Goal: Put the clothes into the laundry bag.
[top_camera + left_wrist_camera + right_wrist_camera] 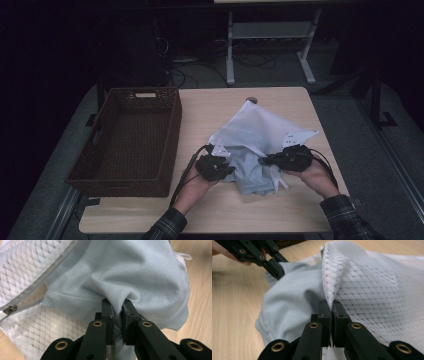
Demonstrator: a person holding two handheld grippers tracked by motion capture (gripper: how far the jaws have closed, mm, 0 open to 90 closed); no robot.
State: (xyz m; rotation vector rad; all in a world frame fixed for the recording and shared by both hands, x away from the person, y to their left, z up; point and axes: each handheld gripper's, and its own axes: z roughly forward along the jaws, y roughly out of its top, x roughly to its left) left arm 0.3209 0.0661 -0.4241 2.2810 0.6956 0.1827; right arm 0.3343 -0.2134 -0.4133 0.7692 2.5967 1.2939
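Bare tabletop [210, 107] is seen between the brown basket [127, 140] and the white mesh bag [255, 127], and a hand could be passed through that gap. The left side of the tabletop is taken up by the basket, and its tall walls stand in the way there. The middle is blocked by the mesh bag and the pale blue cloth [250, 172] that sticks out of it. A free strip of tabletop is left along the near edge, in front of the cloth. A little free room is also left at the far right corner, behind the bag.
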